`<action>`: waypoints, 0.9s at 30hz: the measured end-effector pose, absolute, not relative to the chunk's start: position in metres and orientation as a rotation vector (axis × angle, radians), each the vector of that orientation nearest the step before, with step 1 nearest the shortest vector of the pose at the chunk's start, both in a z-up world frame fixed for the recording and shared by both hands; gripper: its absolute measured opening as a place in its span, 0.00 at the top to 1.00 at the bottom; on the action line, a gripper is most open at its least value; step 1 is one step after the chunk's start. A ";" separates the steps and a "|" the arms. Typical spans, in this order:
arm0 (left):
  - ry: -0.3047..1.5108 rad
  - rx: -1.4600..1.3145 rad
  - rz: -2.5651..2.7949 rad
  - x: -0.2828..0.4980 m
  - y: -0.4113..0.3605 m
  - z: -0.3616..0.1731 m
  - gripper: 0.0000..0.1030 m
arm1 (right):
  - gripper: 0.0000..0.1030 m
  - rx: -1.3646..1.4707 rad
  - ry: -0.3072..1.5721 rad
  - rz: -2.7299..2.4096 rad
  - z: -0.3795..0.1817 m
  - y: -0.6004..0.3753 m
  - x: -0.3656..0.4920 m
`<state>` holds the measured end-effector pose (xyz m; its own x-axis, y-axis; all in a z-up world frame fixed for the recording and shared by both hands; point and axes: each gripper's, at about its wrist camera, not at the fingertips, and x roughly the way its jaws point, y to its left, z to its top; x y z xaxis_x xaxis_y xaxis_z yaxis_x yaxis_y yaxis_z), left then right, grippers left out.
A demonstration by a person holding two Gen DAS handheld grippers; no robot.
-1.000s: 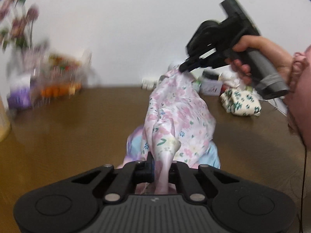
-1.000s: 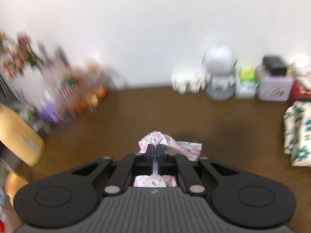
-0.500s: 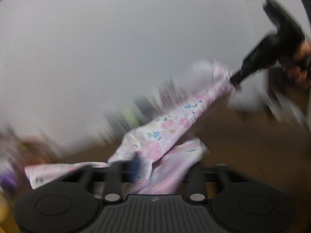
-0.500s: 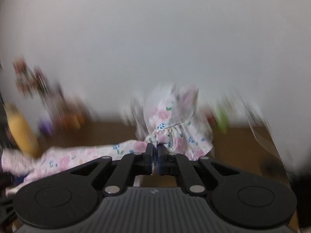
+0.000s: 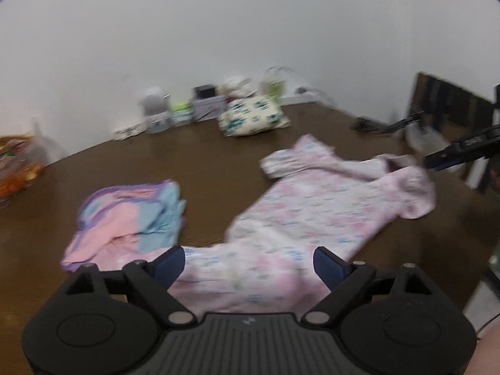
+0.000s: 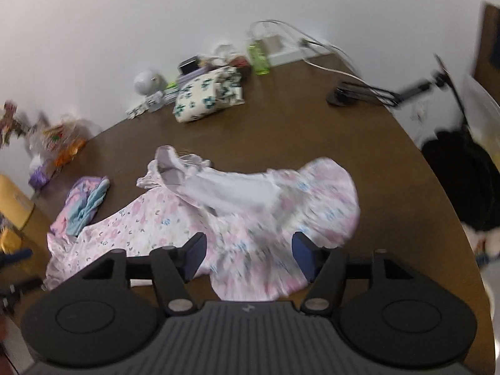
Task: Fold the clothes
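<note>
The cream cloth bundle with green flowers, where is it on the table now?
The cream bundle lies at the far side of the brown table, near the wall, in front of the small boxes and left of the green bottle, apart from the pink floral garment.

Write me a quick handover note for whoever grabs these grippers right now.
Left gripper: jaws opening, nothing pinched; floral dress lies under them.
Right gripper: jaws opening, over the dress's other end, no grip.
Dress is spread out on the brown table, unfolded, edges rumpled.
Pink-and-blue garment lies beside it; a folded floral bundle sits near the wall.
Left: fold the dress.
</note>
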<state>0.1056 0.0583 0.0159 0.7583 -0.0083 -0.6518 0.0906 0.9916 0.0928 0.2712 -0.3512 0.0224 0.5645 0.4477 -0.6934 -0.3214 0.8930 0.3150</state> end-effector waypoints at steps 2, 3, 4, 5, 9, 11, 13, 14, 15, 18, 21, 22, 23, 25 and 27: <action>0.743 0.105 -0.028 0.112 0.066 0.008 0.14 | 0.38 0.091 0.851 0.441 0.018 -0.331 0.282; 0.760 0.095 -0.018 0.115 0.070 0.003 0.15 | 0.38 0.059 0.846 0.437 0.015 -0.322 0.288; 0.768 0.085 -0.019 0.116 0.073 0.000 0.15 | 0.38 0.037 0.837 0.449 0.015 -0.314 0.293; 0.770 0.074 -0.028 0.117 0.075 -0.003 0.16 | 0.38 0.019 0.826 0.465 0.014 -0.305 0.297; 0.757 0.091 -0.056 0.122 0.073 -0.007 0.16 | 0.38 -0.048 0.755 0.586 0.025 -0.260 0.311; 0.757 0.103 -0.058 0.123 0.073 -0.008 0.16 | 0.32 -0.128 0.716 0.618 0.031 -0.229 0.319; 0.759 0.097 -0.065 0.126 0.074 -0.012 0.15 | 0.23 -0.212 0.683 0.621 0.035 -0.198 0.328; 0.760 0.095 -0.065 0.128 0.076 -0.013 0.15 | 0.23 -0.250 0.679 0.611 0.034 -0.183 0.334; 0.763 0.095 -0.064 0.128 0.077 -0.014 0.15 | 0.23 -0.273 0.691 0.613 0.032 -0.172 0.341; 0.764 0.087 -0.034 0.131 0.088 -0.016 0.15 | 0.26 -0.274 0.757 0.611 0.023 -0.155 0.362; 0.762 0.062 -0.003 0.135 0.102 -0.017 0.15 | 0.74 -0.253 0.813 0.607 0.014 -0.147 0.379; 0.760 0.051 0.010 0.136 0.107 -0.017 0.14 | 0.88 -0.236 0.827 0.621 0.014 -0.149 0.381; 0.759 0.039 0.024 0.139 0.112 -0.017 0.14 | 0.98 -0.216 0.842 0.637 0.013 -0.152 0.382; 0.762 0.017 0.046 0.144 0.122 -0.017 0.14 | 0.99 -0.182 0.828 0.655 0.018 -0.160 0.378; 0.788 0.001 0.036 0.152 0.125 -0.020 0.14 | 0.99 -0.137 0.790 0.669 0.032 -0.175 0.374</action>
